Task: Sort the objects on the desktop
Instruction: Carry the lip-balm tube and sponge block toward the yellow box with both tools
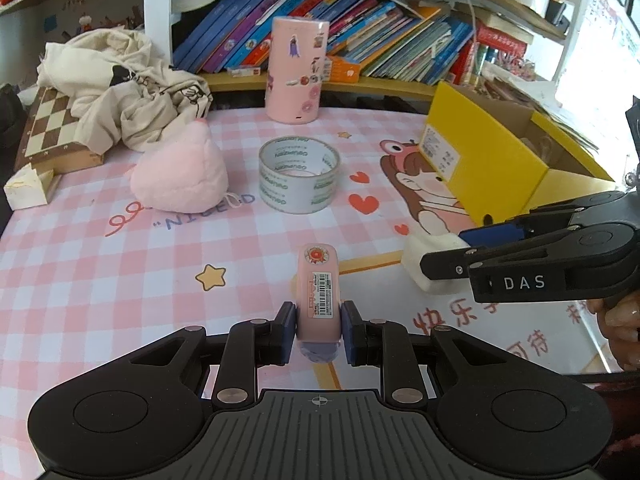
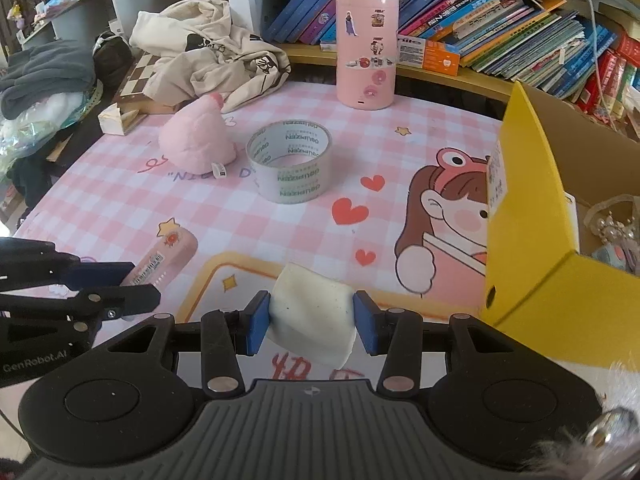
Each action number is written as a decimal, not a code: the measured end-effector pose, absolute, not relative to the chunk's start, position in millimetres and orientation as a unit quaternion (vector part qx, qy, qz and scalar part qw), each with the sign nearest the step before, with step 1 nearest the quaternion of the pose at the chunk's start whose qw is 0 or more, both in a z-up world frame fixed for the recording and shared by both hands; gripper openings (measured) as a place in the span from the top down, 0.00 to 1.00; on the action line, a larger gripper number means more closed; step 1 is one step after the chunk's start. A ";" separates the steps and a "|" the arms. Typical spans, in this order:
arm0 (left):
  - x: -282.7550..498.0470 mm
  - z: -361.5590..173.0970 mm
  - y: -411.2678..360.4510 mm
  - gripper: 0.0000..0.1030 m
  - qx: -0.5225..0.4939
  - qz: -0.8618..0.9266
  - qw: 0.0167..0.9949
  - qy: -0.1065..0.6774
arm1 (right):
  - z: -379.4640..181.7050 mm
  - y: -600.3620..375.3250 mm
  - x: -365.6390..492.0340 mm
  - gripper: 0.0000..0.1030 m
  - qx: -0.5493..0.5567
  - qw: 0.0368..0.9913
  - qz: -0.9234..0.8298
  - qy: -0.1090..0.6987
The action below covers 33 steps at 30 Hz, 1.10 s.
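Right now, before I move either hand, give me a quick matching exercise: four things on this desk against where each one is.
Things:
1. pink case
2. white block
3. tape roll
4. pink cylinder

Places:
A. flat on the checked mat, mid-desk
B. upright at the mat's far edge, before the books
C. clamped in the left gripper
D. clamped in the right gripper

Pairs: 1-C, 2-D, 3-A, 4-B
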State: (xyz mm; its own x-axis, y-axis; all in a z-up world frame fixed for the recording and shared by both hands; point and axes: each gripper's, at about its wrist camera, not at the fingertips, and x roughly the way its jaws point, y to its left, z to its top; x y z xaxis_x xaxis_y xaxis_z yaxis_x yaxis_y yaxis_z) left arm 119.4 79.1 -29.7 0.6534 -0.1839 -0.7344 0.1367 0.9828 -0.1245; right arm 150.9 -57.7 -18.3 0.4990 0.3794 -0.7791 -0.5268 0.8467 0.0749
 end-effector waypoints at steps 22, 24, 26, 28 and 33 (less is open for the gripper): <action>72.8 -18.5 70.0 0.78 -0.021 -0.122 0.914 0.388 | -9.3 -83.4 96.9 0.59 -0.067 0.878 0.225 0.418; 72.1 -18.9 66.9 0.78 -0.019 -0.129 0.913 0.388 | -9.7 -87.0 93.9 0.59 -0.066 0.879 0.219 0.419; 71.9 -19.3 63.9 0.78 -0.017 -0.136 0.911 0.388 | -10.6 -90.7 91.0 0.59 -0.064 0.879 0.213 0.422; 71.9 -19.8 60.5 0.78 -0.015 -0.143 0.910 0.389 | -11.4 -94.7 88.0 0.59 -0.062 0.880 0.206 0.424; 70.9 -22.1 50.1 0.78 -0.008 -0.164 0.905 0.393 | -13.0 -106.8 80.9 0.59 -0.054 0.882 0.188 0.429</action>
State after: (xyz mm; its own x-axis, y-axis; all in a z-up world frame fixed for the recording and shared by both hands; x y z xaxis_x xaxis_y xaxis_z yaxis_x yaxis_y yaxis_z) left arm 70.9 50.1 -22.1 0.6377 -0.3042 -0.7076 0.2910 0.9458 -0.1444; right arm 80.9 -106.8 -13.0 0.5610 0.2850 -0.7773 -0.3781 0.9234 0.0657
